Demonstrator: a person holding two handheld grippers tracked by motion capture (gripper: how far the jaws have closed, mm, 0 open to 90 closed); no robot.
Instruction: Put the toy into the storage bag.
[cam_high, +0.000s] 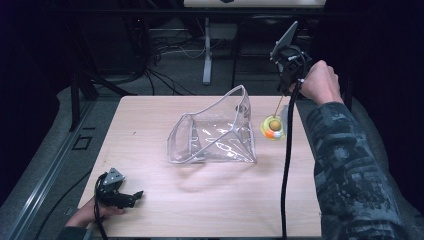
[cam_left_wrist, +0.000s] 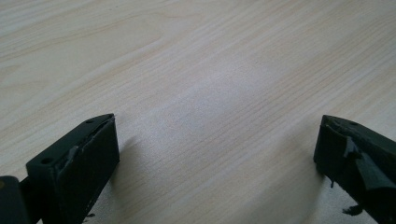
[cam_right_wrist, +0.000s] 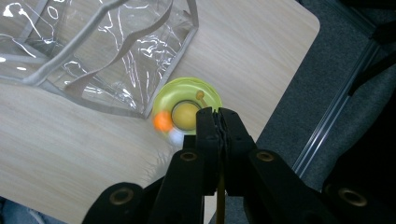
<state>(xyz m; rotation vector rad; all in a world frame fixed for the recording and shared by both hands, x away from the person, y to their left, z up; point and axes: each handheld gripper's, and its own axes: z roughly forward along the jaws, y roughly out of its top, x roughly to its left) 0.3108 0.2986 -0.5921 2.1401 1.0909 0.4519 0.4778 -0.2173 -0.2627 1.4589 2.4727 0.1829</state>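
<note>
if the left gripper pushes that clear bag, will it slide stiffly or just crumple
Probably crumple first: the clear bag is thin see-through film with wrinkled, glinting walls, so it looks floppy. Its pale trim holds the mouth open, so the rim may keep some shape. It looks empty and light, so it would likely skid on the smooth table once pushed near the base.
</note>
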